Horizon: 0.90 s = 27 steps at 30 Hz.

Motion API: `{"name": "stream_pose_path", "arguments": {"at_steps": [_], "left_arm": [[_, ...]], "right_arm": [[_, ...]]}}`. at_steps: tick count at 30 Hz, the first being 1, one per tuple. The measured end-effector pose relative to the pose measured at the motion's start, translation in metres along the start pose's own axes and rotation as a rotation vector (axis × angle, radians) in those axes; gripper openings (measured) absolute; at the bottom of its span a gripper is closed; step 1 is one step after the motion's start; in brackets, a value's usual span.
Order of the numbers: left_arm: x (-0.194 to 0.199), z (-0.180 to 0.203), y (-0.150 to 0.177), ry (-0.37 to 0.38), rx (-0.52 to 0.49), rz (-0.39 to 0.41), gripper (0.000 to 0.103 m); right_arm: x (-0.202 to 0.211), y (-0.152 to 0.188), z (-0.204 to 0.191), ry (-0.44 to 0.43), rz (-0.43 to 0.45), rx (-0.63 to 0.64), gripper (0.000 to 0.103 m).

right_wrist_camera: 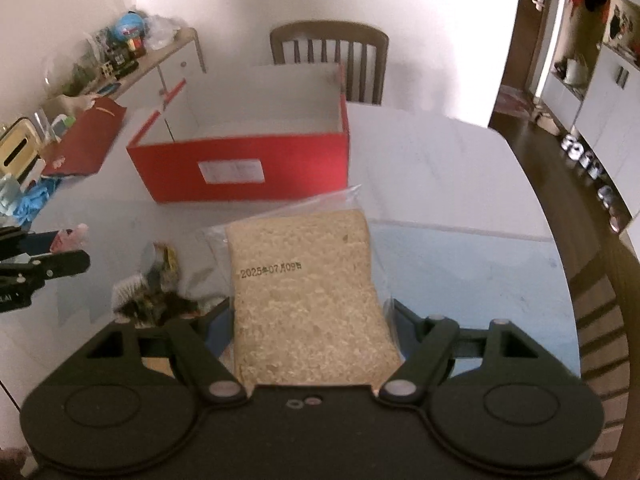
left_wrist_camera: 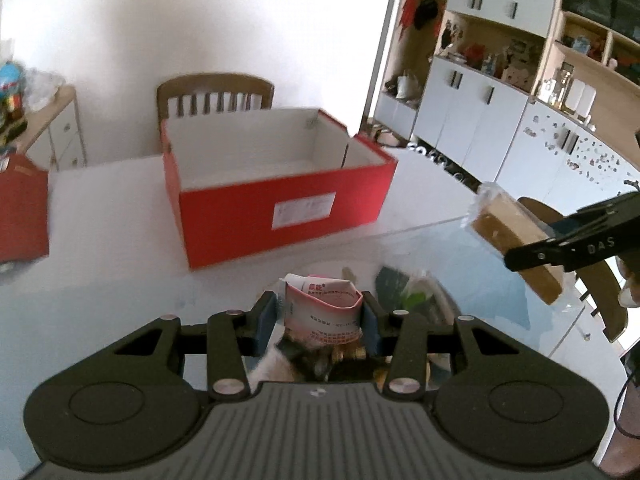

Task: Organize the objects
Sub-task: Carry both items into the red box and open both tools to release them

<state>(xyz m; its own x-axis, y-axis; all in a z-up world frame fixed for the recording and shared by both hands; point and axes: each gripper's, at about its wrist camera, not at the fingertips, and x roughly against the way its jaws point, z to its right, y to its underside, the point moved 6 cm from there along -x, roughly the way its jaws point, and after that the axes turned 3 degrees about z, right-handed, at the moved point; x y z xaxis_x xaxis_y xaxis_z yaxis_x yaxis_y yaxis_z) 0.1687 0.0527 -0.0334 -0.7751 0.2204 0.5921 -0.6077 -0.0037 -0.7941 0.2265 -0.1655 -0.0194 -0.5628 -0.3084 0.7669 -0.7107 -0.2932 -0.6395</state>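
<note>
Snacks (right_wrist_camera: 160, 292) loose on table (right_wrist_camera: 440, 160) before red box (right_wrist_camera: 240, 168), left gripper (left_wrist_camera: 320, 316) clasping pink packet (left_wrist_camera: 324, 308), right gripper (right_wrist_camera: 312, 320) clasping bagged bread (right_wrist_camera: 308, 280)

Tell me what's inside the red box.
The red box stands open; only bare white inner walls and a strip of floor show. Its near wall hides the front of the floor, so anything lying there cannot be seen.

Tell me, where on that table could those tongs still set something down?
The open red box looks bare inside. The tabletop is free to the box's right, out to the rounded edge, and in the strip before the box's labelled side. It is crowded near the small heap of wrappers at the front, and along the left edge by the red lid and blue gloves.
</note>
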Motion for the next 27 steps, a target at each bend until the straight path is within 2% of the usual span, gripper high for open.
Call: {"name": "stream_pose_path", "arguments": {"at_steps": [16, 27], "left_arm": [[-0.033, -0.006, -0.086, -0.02, -0.09, 0.069, 0.043], [-0.068, -0.011, -0.114, -0.047, -0.165, 0.047, 0.043]], "right_arm": [[-0.02, -0.088, -0.016, -0.024, 0.084, 0.03, 0.077], [-0.057, -0.138, -0.021, -0.028, 0.083, 0.051, 0.077]]}}
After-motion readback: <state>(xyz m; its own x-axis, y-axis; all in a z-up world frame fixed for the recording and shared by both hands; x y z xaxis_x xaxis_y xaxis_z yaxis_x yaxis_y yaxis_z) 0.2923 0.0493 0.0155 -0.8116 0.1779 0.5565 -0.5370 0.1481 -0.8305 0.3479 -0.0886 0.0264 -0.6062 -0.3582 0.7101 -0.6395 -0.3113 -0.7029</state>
